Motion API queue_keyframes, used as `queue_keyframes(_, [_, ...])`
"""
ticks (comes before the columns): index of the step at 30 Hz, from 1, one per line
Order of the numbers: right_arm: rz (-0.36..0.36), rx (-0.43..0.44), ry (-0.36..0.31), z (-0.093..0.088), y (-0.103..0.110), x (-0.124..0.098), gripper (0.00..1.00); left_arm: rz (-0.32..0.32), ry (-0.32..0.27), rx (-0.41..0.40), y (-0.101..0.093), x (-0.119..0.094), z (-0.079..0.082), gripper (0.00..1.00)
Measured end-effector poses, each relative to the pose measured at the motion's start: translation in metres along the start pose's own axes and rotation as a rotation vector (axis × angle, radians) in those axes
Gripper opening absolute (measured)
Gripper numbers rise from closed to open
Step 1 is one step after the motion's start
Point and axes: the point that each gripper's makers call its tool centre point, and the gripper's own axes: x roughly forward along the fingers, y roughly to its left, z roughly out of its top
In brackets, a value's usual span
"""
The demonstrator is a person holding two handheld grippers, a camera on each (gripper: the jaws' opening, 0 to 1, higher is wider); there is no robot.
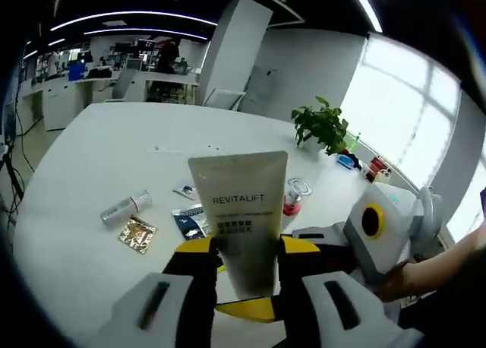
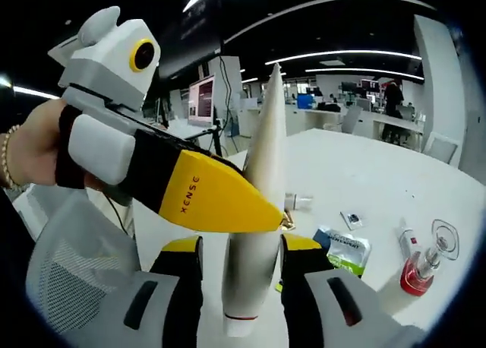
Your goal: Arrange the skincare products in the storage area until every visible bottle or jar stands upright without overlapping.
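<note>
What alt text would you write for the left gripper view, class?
The left gripper holds a pale REVITALIFT tube upright between its jaws above a white table. Behind lie a small clear bottle, sachets and a potted plant; the right gripper touches the tube from the right.

Left gripper view: we look along its jaws, very close to the flat face of the tube [image 1: 241,219], across the white table [image 1: 91,211] toward windows and a plant [image 1: 323,125].

Right gripper view: we look along its jaws, equally close, at the same tube [image 2: 258,211] edge-on, facing the office interior.

Shared: tube, table, red-capped bottle [image 1: 291,204] [image 2: 415,276], and each other's gripper, right [image 1: 380,234] and left [image 2: 205,196].
</note>
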Motion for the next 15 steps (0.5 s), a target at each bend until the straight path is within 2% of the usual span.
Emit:
queue_keyframes(3, [-0.012,0.017,-0.022,0.006,-0.002,-0.007,0.30,0.012,-0.003,0.012,-0.002,-0.004,0.003,0.25])
queue_keyframes(6, [-0.023,0.020,-0.037,0.010,-0.004,-0.007,0.27,0.010,-0.004,0.016,-0.002,-0.005,0.004,0.26])
queue_keyframes(9, [-0.005,0.034,-0.056,0.014,-0.003,-0.010,0.23,0.010,-0.013,0.019,-0.006,-0.009,0.007,0.26])
queue_keyframes(10, [0.005,0.063,-0.065,0.016,-0.002,-0.013,0.22,0.008,-0.015,0.019,-0.007,-0.011,0.008,0.26])
queue_keyframes(13, [0.022,0.057,-0.082,0.025,0.000,-0.024,0.19,-0.019,-0.035,0.024,-0.016,-0.016,0.013,0.27])
queue_keyframes(14, [0.054,0.084,-0.102,0.028,0.004,-0.026,0.18,-0.027,-0.047,0.021,-0.018,-0.019,0.016,0.27])
queue_keyframes(15, [0.067,0.133,-0.119,0.030,0.005,-0.028,0.17,-0.063,-0.086,-0.004,-0.025,-0.020,0.023,0.27])
